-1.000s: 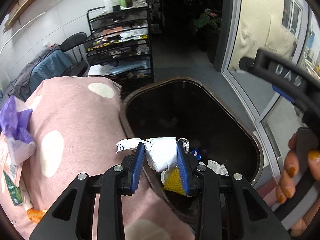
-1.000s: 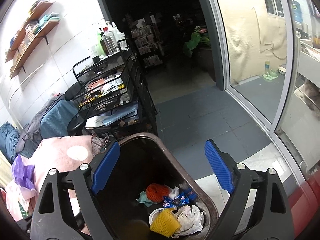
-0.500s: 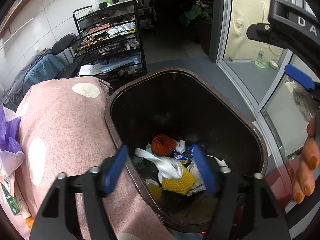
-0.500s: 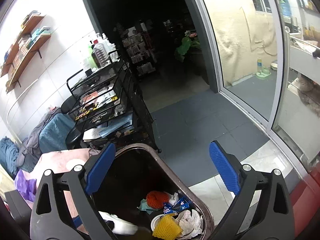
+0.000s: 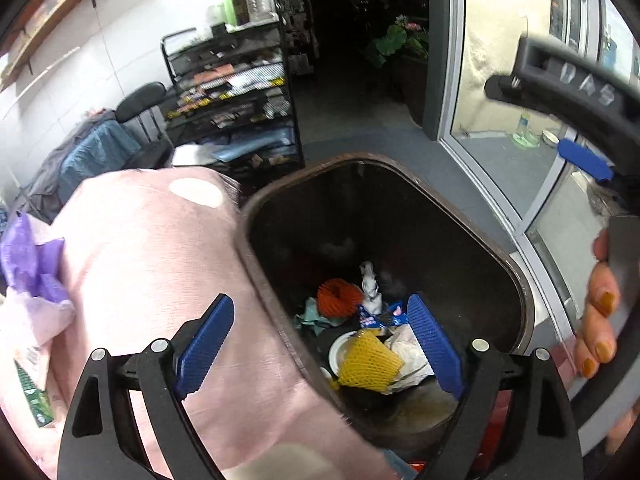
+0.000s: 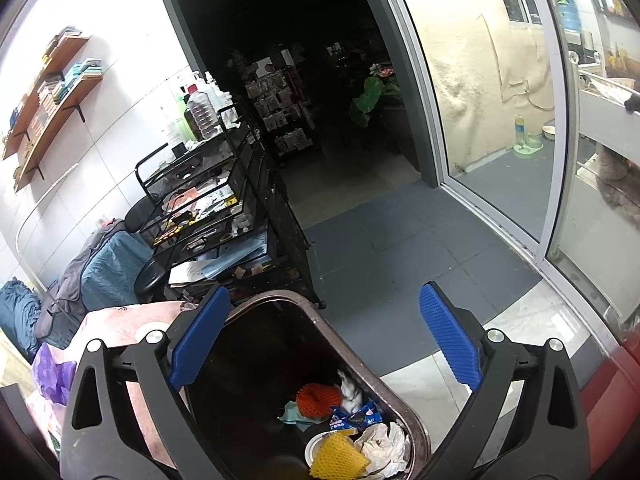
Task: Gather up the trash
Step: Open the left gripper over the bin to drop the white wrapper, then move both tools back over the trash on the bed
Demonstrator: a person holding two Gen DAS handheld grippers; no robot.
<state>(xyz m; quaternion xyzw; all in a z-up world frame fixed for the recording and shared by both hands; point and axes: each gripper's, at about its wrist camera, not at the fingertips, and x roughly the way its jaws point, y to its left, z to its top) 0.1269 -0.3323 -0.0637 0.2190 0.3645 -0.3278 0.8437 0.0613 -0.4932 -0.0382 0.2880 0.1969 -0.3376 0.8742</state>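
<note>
A dark brown trash bin (image 5: pixel 520 280) stands on the floor; it also shows in the right wrist view (image 6: pixel 312 308). Inside lie an orange foam net (image 5: pixel 338 298), a yellow foam net (image 5: pixel 370 362), a crumpled white wrapper (image 5: pixel 370 282), a blue packet (image 5: pixel 380 316) and white paper (image 5: pixel 408 348). My left gripper (image 5: pixel 320 344) is open and empty above the bin's near rim. My right gripper (image 6: pixel 324 348) is open and empty above the bin; it also shows at the right of the left wrist view (image 5: pixel 584 164).
A pink spotted cloth (image 5: pixel 152 280) covers a surface left of the bin, with a purple bag (image 5: pixel 28 264) on it. A black wire rack (image 6: pixel 216 208) of clutter stands behind. A glass sliding door (image 6: pixel 504 140) is at the right. Grey floor tiles (image 6: pixel 400 248) lie beyond the bin.
My left gripper opened and let go of the white wrapper, which dropped into the bin. The right gripper stayed open and shifted only slightly.
</note>
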